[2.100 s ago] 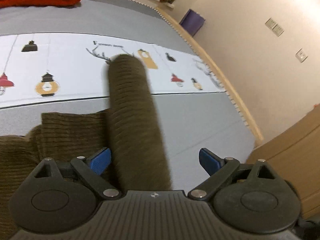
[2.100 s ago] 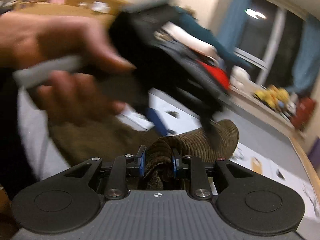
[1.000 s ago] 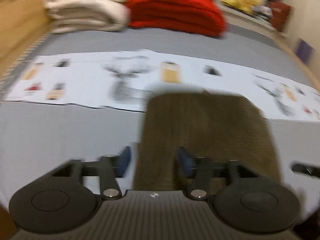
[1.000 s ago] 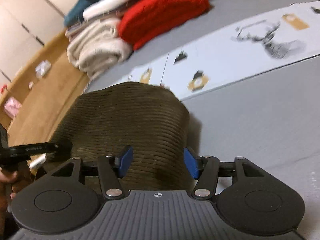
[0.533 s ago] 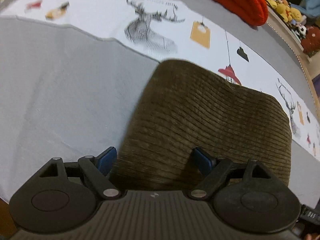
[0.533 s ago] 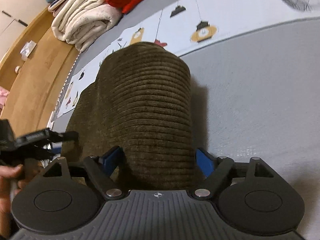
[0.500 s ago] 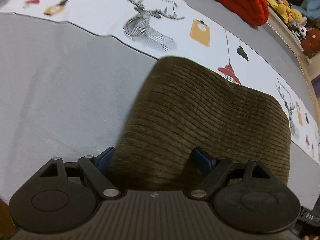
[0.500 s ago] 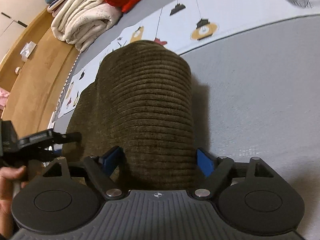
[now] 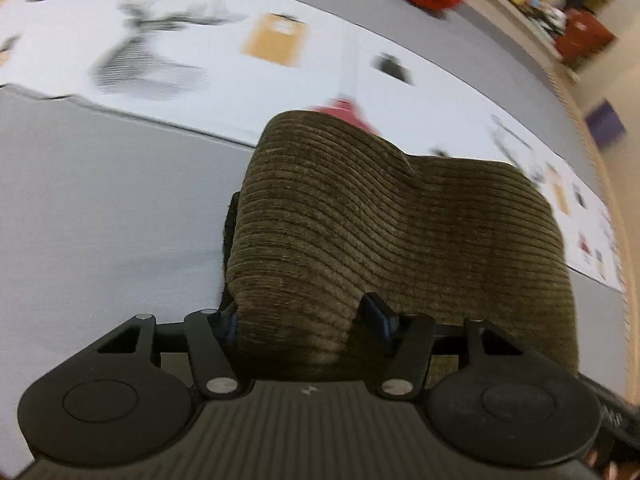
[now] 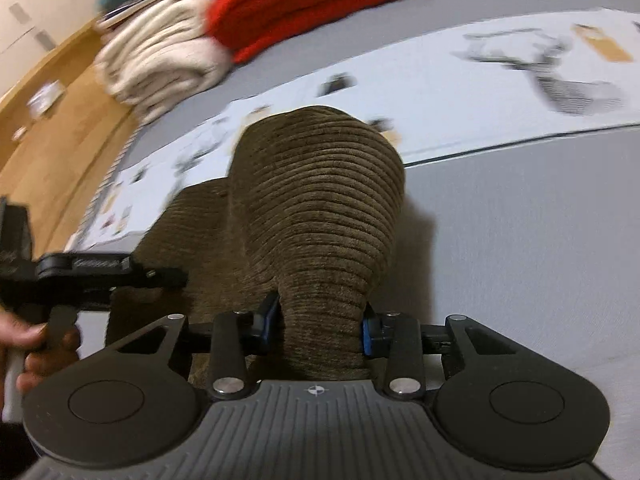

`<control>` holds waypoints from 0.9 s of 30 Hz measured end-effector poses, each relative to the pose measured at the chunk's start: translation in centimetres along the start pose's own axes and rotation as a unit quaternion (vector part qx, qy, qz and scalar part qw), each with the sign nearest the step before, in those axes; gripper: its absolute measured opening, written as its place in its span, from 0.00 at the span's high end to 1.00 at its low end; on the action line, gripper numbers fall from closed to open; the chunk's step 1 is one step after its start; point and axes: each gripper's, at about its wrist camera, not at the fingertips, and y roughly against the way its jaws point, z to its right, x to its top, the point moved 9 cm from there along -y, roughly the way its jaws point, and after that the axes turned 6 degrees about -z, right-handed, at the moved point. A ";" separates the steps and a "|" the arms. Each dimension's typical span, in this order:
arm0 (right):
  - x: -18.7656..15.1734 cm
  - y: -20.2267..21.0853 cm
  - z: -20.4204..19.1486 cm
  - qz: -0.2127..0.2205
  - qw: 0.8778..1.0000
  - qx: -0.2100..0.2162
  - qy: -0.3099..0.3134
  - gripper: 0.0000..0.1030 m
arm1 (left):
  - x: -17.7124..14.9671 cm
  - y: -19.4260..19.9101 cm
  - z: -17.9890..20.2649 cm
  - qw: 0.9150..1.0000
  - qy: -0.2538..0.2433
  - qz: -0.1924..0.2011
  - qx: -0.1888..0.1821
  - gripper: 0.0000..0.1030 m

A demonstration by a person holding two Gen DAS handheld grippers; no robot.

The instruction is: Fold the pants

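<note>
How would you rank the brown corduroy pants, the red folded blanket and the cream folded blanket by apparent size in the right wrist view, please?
1. brown corduroy pants, largest, though nearest the camera.
2. red folded blanket and cream folded blanket look alike; both are blurred, so unranked.

Olive-brown ribbed corduroy pants (image 9: 400, 220) lie on a grey bedspread (image 9: 100, 208) banded white with printed deer and lanterns; red blanket (image 10: 304, 4) behind.

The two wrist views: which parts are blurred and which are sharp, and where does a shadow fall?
Left wrist view: the printed sheet and far background are smeared, while the pants and left gripper are fairly sharp. Right wrist view: the folded blankets are smeared, the pants in the right gripper are sharp, and their shadow falls on the grey cover to the right.
</note>
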 end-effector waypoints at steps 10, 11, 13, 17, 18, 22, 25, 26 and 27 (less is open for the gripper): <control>2.1 6.9 15.2 0.007 0.989 -0.130 -0.074 0.63 | -1.9 -5.2 13.4 0.988 -0.124 -0.014 -0.096 0.40; 2.1 7.4 16.2 0.005 0.987 -0.141 -0.076 0.63 | -2.1 -5.3 13.7 0.987 -0.128 -0.013 -0.098 0.38; 2.1 7.9 17.0 0.001 0.986 -0.150 -0.075 0.63 | -2.2 -5.1 13.2 0.988 -0.123 -0.014 -0.096 0.36; 2.6 8.5 15.9 -0.019 0.984 -0.171 -0.044 0.57 | -1.2 -3.3 11.5 0.991 -0.123 0.023 -0.051 0.24; 2.9 9.0 15.6 -0.016 0.983 -0.181 -0.038 0.56 | -0.9 -2.1 11.4 0.989 -0.135 0.044 -0.039 0.25; 4.0 12.8 13.4 0.036 0.979 -0.197 0.028 0.56 | -0.8 2.5 11.7 0.969 -0.204 0.137 -0.002 0.34; 3.1 13.7 10.4 0.053 0.976 -0.170 0.121 0.56 | -1.5 3.5 12.9 0.962 -0.228 0.146 -0.046 0.59; 2.8 13.3 9.8 0.046 0.975 -0.163 0.145 0.56 | -2.0 3.4 13.4 0.961 -0.231 0.137 -0.071 0.67; 2.0 12.6 9.5 0.033 0.973 -0.154 0.168 0.57 | -2.6 3.2 13.9 0.960 -0.234 0.123 -0.096 0.72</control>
